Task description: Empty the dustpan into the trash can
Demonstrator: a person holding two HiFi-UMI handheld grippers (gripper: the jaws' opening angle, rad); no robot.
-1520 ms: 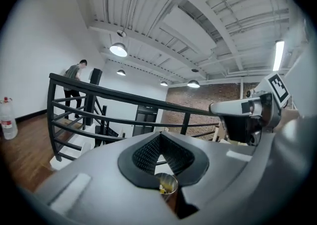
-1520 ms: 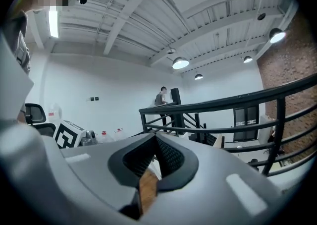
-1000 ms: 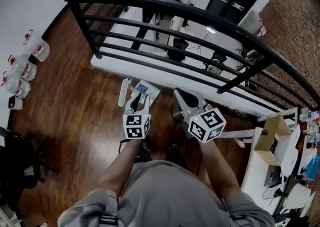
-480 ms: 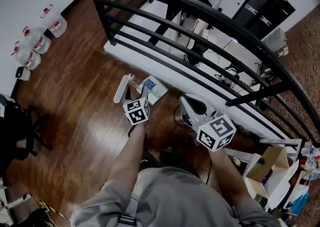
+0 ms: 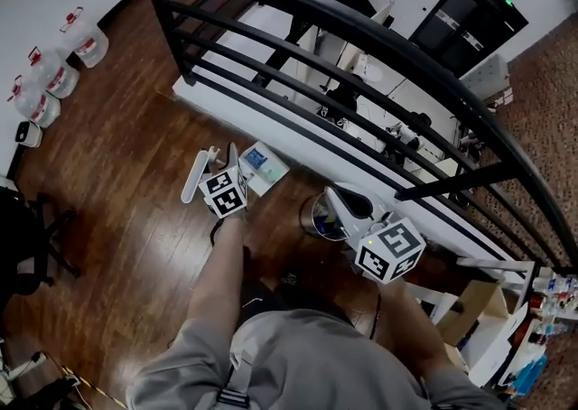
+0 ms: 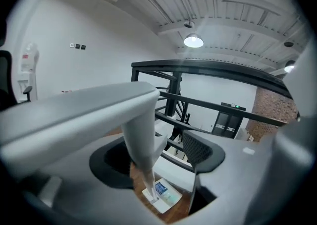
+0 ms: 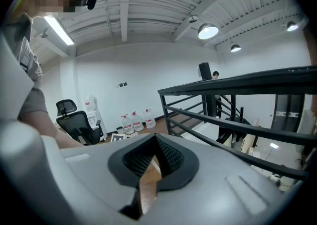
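The left tool (image 6: 161, 157) had just been opening; its jaws stood apart with the handle of the dustpan (image 5: 262, 169) between them. The dustpan rested on the wooden floor (image 5: 135, 182). The right tool (image 5: 340, 198) was closed and empty above the trash can (image 5: 316, 218).

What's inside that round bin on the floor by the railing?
The bin shows only a mottled, shiny inside in the head view; what lies in it is too small to tell. The right gripper covers its right edge.
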